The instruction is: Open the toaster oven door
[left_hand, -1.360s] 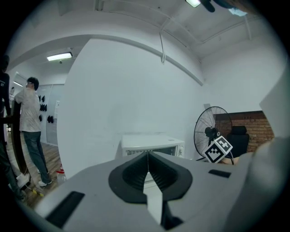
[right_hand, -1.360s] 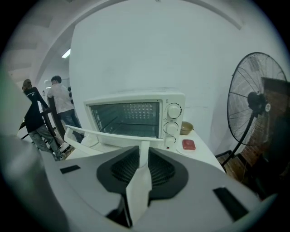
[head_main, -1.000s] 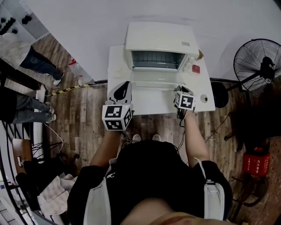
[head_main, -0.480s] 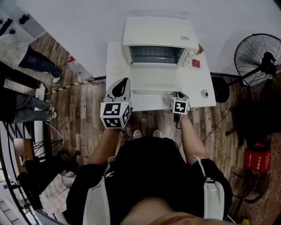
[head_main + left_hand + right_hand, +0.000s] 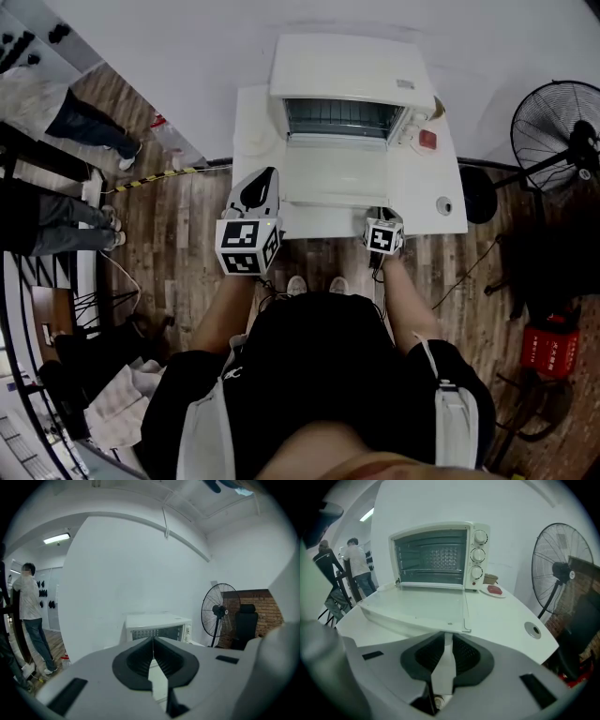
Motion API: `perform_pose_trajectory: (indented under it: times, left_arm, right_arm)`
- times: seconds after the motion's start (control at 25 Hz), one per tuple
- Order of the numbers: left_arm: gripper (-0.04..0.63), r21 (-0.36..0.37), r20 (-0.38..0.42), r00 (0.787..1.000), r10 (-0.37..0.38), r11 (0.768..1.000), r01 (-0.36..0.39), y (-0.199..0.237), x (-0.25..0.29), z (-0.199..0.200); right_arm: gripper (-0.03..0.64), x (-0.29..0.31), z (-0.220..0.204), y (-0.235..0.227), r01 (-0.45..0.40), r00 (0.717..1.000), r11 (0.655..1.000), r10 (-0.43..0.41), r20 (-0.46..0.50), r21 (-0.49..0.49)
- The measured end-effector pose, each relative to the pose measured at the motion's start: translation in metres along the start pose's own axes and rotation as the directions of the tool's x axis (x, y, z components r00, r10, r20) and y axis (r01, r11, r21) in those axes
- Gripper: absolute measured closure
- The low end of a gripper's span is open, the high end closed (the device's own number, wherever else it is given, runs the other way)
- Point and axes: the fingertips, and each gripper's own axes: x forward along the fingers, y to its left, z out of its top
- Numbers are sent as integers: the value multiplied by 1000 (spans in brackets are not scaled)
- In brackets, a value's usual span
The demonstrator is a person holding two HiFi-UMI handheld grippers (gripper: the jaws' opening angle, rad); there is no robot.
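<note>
Right hand-held gripper (image 5: 446, 638) slightly ajar, empty, just short of the open toaster oven door (image 5: 417, 606).

Black shirt (image 5: 319, 366), perhaps white shoulder straps (image 5: 450, 412)

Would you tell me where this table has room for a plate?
Free: the right side of the table, between the open door, the red dish and the round hole. Crowded: the middle, under the toaster oven and its door.
</note>
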Motion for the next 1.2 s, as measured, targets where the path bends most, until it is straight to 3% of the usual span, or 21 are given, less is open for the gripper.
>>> perform_pose_trajectory:
  times: [0.44,1.2]
  left_arm:
    - [580,-15,-22,1000,1,1000,-1,2,16,-9]
    - [580,4,6,1000,-3,1000,3,-5,10,5]
  right_arm:
    - [548,9,0,3,-14,998,999,11,-60,-52]
    - [543,7,-7,4,-42,998,998,43,34,-47]
